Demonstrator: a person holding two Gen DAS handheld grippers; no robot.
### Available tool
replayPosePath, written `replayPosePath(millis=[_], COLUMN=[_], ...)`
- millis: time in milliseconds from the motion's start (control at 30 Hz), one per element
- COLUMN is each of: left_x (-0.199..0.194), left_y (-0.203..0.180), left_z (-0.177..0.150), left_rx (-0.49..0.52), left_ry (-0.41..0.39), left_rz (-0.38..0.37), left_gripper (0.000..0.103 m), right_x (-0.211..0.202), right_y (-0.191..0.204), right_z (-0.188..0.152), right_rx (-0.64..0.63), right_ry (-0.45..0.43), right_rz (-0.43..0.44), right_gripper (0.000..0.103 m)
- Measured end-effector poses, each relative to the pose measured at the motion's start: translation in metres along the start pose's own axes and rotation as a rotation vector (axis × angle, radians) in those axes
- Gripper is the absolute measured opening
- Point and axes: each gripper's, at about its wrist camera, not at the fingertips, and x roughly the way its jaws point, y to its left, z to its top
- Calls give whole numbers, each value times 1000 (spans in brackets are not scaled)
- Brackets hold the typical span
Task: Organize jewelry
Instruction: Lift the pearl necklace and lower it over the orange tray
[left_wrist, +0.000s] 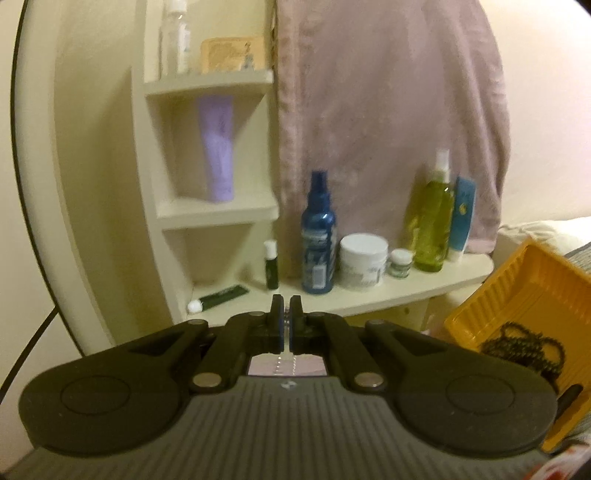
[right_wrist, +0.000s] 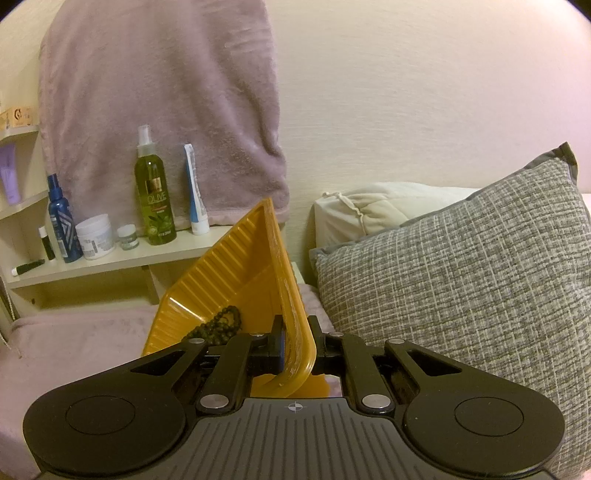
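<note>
Nearest the lens: right gripper (right_wrist: 295, 343), jaws clamped on the rim of the yellow tray (right_wrist: 236, 273), which is held tilted up on edge above the pink blanket (right_wrist: 81, 343). Next nearest in the other view: left gripper (left_wrist: 286, 317), jaws closed on a thin silver chain (left_wrist: 284, 363) whose 2 strands hang below the pads; the pinch point itself is hard to make out. Dark bead necklace (left_wrist: 524, 343) lies bunched in the low corner of the tray, approx. at the rim nearest the right gripper. Risks, as judged: tray tilt is steep, so more tilt or a jolt could slide the beads out over the rim onto the blanket; rim grip is narrow, so the tray could pivot or slip; the fine chain could slip from the pads or snag and tangle w/ the beads once dropped in. Count, large to small: 1 hanging towel (right_wrist: 159, 96), 1 grey pillow (right_wrist: 461, 288), 1 tray, 1 shelf unit (left_wrist: 207, 214), 3 bottles on the ledge (1 olive bottle (right_wrist: 155, 199), 1 blue bottle (left_wrist: 317, 236), 1 small dark one), 2 white-lidded jars, 1 bead necklace, 1 chain.
</note>
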Motion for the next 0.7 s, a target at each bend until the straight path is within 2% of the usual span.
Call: replayPosePath(millis=[300, 700], left_x=[-2, -2], left_y=[-22, -83], left_z=[16, 35], left_rx=[3, 52], left_ry=[-23, -32], left_rz=[-75, -246], left_gripper=[1, 1], right_x=[0, 1], right_y=[1, 2], right_z=[1, 1], right_rx=[5, 7], right_ry=[1, 0], right_rz=[2, 3], right_gripper=[10, 11])
